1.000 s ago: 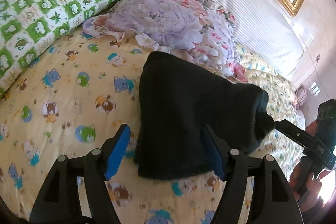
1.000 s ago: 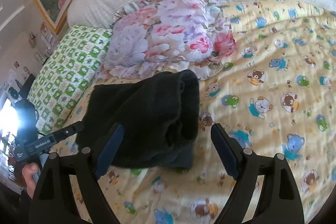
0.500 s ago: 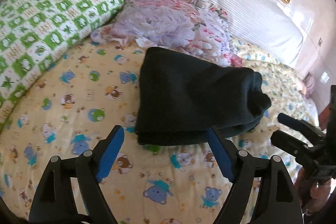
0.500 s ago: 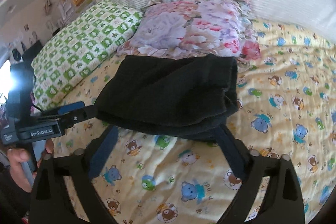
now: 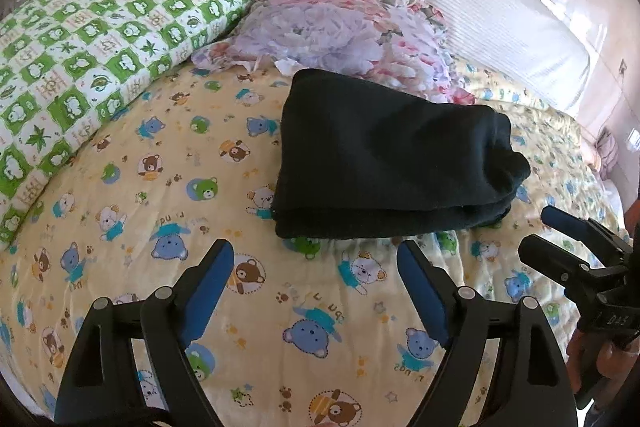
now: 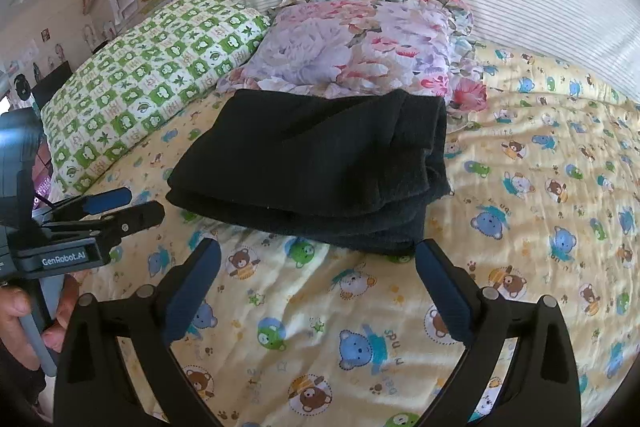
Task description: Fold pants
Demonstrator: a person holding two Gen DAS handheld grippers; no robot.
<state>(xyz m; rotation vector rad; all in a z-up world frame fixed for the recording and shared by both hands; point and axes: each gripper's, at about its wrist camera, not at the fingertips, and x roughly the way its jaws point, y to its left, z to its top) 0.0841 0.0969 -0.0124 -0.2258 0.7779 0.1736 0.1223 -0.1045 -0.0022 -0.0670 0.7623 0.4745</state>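
1. Both grippers have pulled back from the pants [image 5: 384,155] since a second ago, when each had cloth between its fingers; the bundle now lies free in the middle of both views, and more bedspread shows in front of it.
2. Largest in view, the bed [image 5: 168,211] with its bear-print cover carries the folded pants, whose far edge touches the floral pillow [image 5: 332,27]; a green checked pillow [image 5: 88,39] fills the upper left.
3. Left gripper [image 5: 316,279] at bottom centre is spread wide and holds nothing; the right gripper [image 6: 318,279] is the same.
4. Judging by the stacked layers, folding looks done. To finish well, I would lift both grippers straight away without snagging the near edge, or press the bulging right end flat.
5. Hidden: the underside layers, and whether the right end is a waistband or cuffs.
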